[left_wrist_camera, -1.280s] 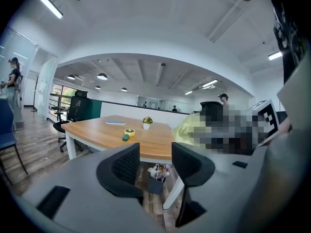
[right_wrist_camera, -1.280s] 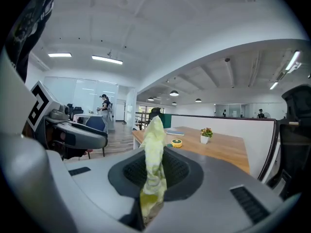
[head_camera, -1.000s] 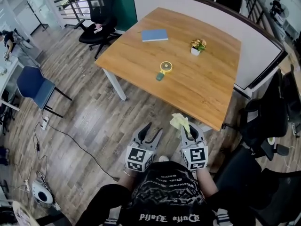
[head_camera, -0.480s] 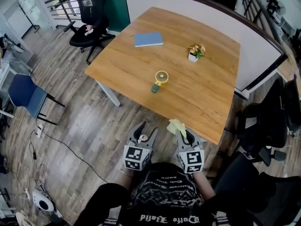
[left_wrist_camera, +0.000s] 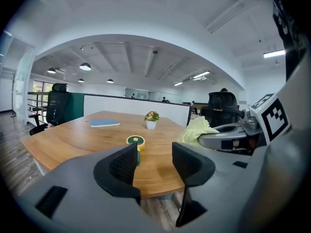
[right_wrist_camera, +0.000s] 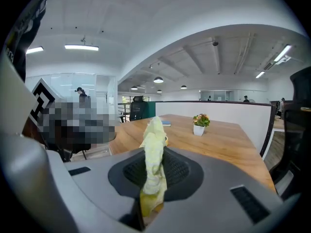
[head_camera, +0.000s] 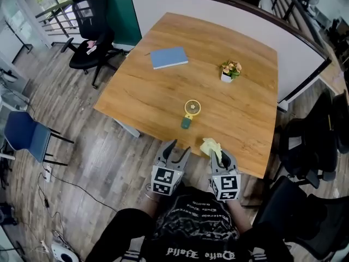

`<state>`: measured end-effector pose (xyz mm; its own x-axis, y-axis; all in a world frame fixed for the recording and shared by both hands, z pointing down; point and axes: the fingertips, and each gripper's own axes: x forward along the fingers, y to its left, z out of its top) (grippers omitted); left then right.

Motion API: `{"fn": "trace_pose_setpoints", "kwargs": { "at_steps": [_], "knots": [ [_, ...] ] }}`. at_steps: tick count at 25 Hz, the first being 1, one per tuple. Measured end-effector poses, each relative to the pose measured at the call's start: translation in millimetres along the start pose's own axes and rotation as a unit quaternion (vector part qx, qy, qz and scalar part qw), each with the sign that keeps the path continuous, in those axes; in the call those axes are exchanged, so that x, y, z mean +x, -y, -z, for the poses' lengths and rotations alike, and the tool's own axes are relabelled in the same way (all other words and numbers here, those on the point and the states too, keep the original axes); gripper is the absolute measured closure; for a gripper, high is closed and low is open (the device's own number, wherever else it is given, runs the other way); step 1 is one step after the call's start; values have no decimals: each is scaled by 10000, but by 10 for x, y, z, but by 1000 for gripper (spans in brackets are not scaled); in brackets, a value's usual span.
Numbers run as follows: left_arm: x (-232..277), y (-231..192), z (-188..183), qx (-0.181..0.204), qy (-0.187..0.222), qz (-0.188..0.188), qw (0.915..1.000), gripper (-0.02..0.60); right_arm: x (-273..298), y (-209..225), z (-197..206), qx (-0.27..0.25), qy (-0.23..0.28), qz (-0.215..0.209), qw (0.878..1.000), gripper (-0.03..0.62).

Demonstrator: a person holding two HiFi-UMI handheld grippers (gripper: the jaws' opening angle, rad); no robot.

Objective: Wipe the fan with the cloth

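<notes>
A small yellow fan (head_camera: 191, 110) with a green handle lies on the wooden table (head_camera: 147, 91), near its front edge; in the left gripper view the fan (left_wrist_camera: 135, 141) shows just beyond the jaws. My left gripper (head_camera: 180, 148) is open and empty, with its tips at the table's near edge. To its right, my right gripper (head_camera: 216, 153) is shut on a pale yellow cloth (head_camera: 210, 144) that sticks up from the jaws. The right gripper view shows the cloth (right_wrist_camera: 154, 161) pinched between the pads of the right gripper (right_wrist_camera: 154, 173).
A blue book (head_camera: 169, 57) and a small potted flower (head_camera: 230, 70) sit farther back on the table. A white partition (head_camera: 218, 15) runs along its far side. Black office chairs stand at the right (head_camera: 308, 141) and far left (head_camera: 90, 31), and a blue chair (head_camera: 24, 135) at the left.
Both grippers have moved forward from over the floor to the table's near edge, closer to the fan. The cloth stays in the right gripper and the left jaws stay apart.
</notes>
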<state>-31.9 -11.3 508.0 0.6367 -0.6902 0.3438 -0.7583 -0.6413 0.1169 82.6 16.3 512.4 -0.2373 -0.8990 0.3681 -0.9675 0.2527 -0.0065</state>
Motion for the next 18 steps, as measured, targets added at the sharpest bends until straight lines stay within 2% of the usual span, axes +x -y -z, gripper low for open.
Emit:
{"fn": "trace_pose_setpoints", "kwargs": {
  "at_steps": [5, 10, 14, 18],
  "knots": [
    [315, -355, -78, 174, -26, 143, 9997, 354, 361, 23, -169, -20, 65, 276, 9996, 540],
    [634, -550, -128, 123, -98, 363, 9992, 351, 679, 110, -353, -108, 162, 416, 9989, 540],
    [831, -634, -95, 216, -181, 313, 9991, 342, 851, 206, -436, -149, 141, 427, 9989, 540],
    [1002, -702, 70, 221, -530, 168, 9982, 337, 1058, 296, -505, -290, 65, 211, 9993, 540]
  ]
}}
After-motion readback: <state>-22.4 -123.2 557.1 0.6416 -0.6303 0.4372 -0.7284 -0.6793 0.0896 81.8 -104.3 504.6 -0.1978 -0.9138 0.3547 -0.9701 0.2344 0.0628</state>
